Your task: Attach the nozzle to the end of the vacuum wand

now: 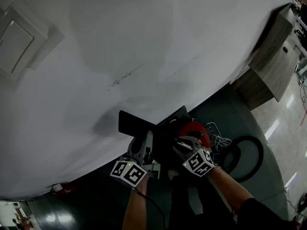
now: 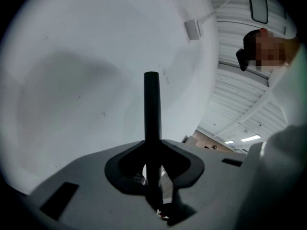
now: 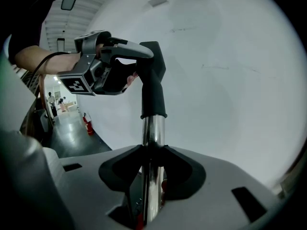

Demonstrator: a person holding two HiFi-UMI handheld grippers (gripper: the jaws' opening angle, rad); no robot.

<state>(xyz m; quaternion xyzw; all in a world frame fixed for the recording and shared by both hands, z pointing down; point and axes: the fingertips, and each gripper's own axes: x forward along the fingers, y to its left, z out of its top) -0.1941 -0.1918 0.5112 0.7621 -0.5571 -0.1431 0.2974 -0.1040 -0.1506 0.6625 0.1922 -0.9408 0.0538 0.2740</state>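
Note:
The black nozzle (image 1: 136,124) is a flat, wide piece held up in front of the white wall. My left gripper (image 1: 144,150) is shut on it. In the left gripper view the nozzle (image 2: 151,104) rises edge-on as a thin black bar between the jaws of the left gripper (image 2: 152,181). My right gripper (image 3: 152,186) is shut on the chrome wand (image 3: 152,138), which stands upright between its jaws. The nozzle's black neck (image 3: 153,92) sits over the wand's top end. The left gripper (image 3: 132,63) clamps the nozzle's head from the left.
A red vacuum body (image 1: 194,131) lies on the dark floor behind the right gripper (image 1: 184,145), with white cables (image 1: 218,140) and a black hose loop (image 1: 247,157) beside it. A wooden cabinet (image 1: 268,66) stands at the right. The white wall (image 1: 144,47) is close ahead.

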